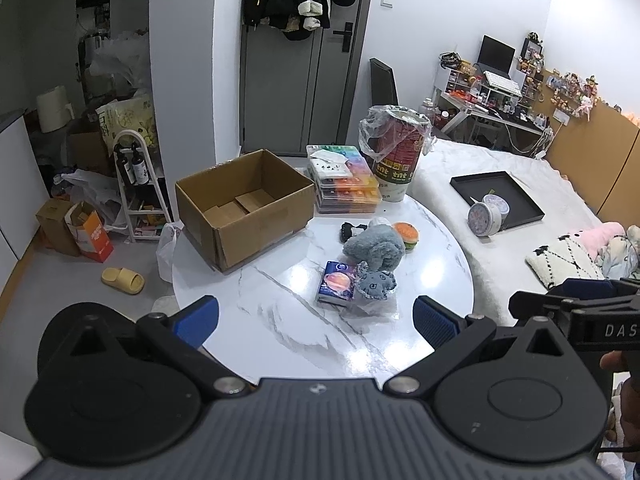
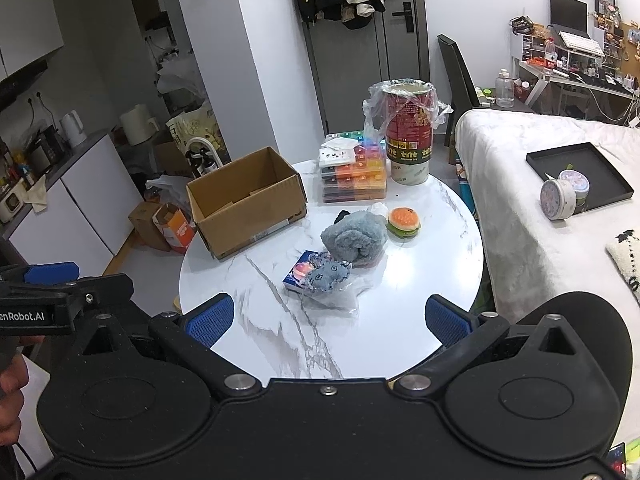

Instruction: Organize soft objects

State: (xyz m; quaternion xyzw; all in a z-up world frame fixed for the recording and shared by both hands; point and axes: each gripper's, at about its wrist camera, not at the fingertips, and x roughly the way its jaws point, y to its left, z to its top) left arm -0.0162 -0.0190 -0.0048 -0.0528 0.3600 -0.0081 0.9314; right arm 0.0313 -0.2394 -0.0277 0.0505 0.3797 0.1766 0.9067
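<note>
Both grippers hover over the near edge of the white tabletop [image 1: 280,312], the left gripper [image 1: 316,320] and right gripper [image 2: 328,318] spread wide and holding nothing. At twelve o'clock lie a grey plush [image 2: 354,238], a burger toy [image 2: 404,222] and a small bagged plush [image 2: 328,276]. At eleven o'clock the cardboard box [image 1: 244,208] holds only loose cardboard pieces. Only the right view shows the kitchen counter [image 2: 76,148].

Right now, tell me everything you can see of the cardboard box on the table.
The cardboard box is plain brown corrugated board, open at the top, with nothing inside but its own folded bottom flaps. It sits upright at the left rim of the round marble table, one corner slightly overhanging. Nothing touches it; the grey plush toy lies apart, to its right.
</note>
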